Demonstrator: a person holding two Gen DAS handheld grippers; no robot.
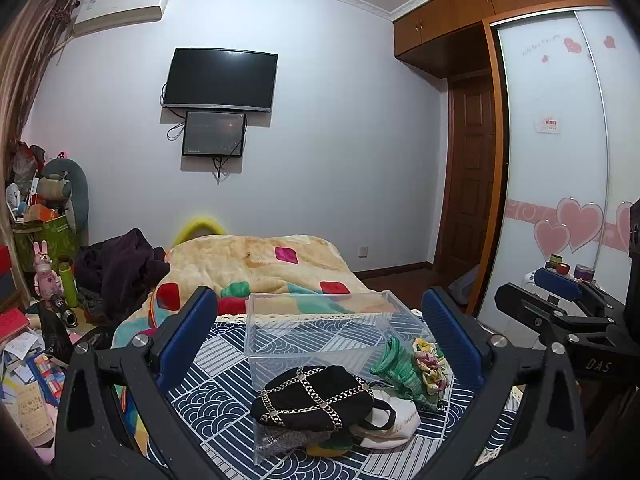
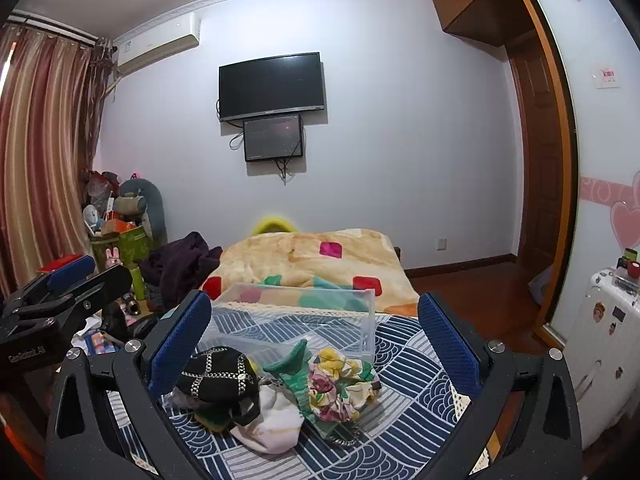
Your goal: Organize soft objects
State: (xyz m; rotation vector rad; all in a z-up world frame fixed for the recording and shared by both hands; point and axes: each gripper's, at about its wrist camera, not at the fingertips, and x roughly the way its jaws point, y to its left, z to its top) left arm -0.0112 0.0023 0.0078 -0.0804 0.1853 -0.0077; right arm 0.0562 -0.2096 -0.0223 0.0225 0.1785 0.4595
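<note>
The bed [image 1: 280,264] fills the middle of the room, its near end covered by a blue-and-white patterned cloth [image 1: 216,392] that serves as the work surface. On it stands a clear plastic bin [image 1: 320,320], open top up, apparently empty, probably the intended container. Touching its near wall lies a pile of soft objects: a black cap with chain trim [image 1: 316,396] on top, a white fabric piece [image 1: 392,420] below it, and a green knit item [image 1: 396,368] with a floral scrunchie [image 1: 430,364] to the right. The left gripper [image 1: 320,344] and right gripper [image 2: 316,340] hover above and short of the pile, jaws spread wide, nothing between them, likely staged for a first pick.
</note>
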